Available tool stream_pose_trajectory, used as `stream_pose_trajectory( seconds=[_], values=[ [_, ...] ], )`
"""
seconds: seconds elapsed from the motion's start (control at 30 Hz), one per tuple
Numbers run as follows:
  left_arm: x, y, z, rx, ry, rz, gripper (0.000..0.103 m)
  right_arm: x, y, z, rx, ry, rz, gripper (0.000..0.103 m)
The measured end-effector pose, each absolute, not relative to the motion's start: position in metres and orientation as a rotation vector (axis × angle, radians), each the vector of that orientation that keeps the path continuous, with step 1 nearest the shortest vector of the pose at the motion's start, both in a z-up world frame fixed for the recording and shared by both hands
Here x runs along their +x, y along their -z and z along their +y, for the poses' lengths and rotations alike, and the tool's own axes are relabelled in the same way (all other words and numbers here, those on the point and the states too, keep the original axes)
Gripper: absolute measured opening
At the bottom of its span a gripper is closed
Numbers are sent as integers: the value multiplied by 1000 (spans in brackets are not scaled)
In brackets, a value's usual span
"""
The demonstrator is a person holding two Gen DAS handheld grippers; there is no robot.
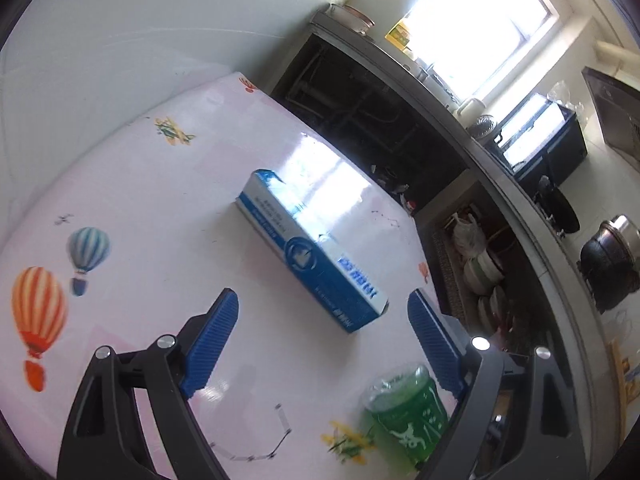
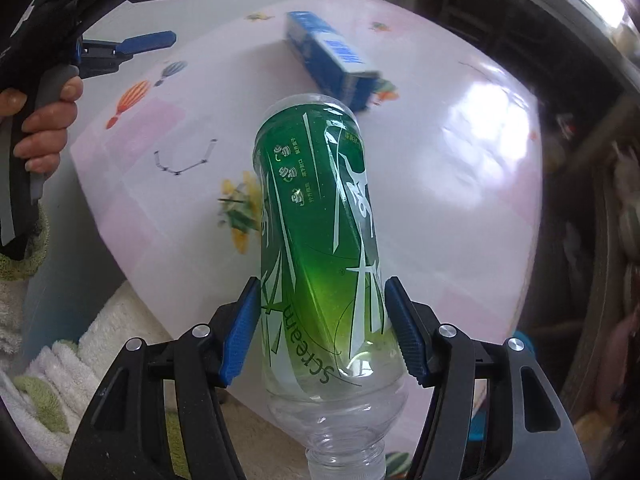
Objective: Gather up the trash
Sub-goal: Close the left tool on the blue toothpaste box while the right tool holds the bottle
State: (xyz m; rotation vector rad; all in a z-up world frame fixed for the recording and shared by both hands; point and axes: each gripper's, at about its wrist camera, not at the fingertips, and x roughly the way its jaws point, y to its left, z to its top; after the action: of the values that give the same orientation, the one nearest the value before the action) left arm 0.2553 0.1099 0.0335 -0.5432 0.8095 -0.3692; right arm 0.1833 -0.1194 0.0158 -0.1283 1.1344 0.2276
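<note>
A green-labelled clear plastic bottle point(image 2: 316, 220) is clamped between the blue pads of my right gripper point(image 2: 322, 292), held above the table with its neck toward the camera. Its far end also shows low in the left wrist view as the green bottle point(image 1: 408, 412). A blue and white carton box point(image 1: 312, 248) lies flat on the pink balloon-print table point(image 1: 120, 200). My left gripper point(image 1: 324, 300) hangs open just short of the box's near end, with nothing between its fingers. In the right wrist view the box point(image 2: 328, 54) lies beyond the bottle, and the left gripper point(image 2: 180, 10) is at the upper left, held by a hand point(image 2: 44, 128).
Right of the table runs a dark kitchen counter point(image 1: 460, 128) with a black pot point(image 1: 608, 260) on it and stacked bowls point(image 1: 484, 276) on a shelf below. Folded towels point(image 2: 60, 380) lie off the table's near edge. A bright window point(image 1: 480, 20) is behind.
</note>
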Motion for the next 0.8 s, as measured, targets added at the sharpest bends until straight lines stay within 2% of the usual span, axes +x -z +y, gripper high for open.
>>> stream_pose_trajectory(
  seconds=[0.2,0.33,0.43,0.67,0.8],
  values=[
    [341,-10,68,-564,192,956,84,191,-13,-167,85,-77,1093,59],
    [370,8,54,-585,74,1045,84,198,-14,-171,153,-65,1065,59],
    [375,12,40,-501,34,1047,80,198,-14,-177,198,-68,1053,59],
    [366,13,29,-364,46,998,48,199,-14,-186,281,-65,1040,58],
    [348,9,33,-318,163,1027,42,195,-13,-193,324,-58,1040,58]
  ],
)
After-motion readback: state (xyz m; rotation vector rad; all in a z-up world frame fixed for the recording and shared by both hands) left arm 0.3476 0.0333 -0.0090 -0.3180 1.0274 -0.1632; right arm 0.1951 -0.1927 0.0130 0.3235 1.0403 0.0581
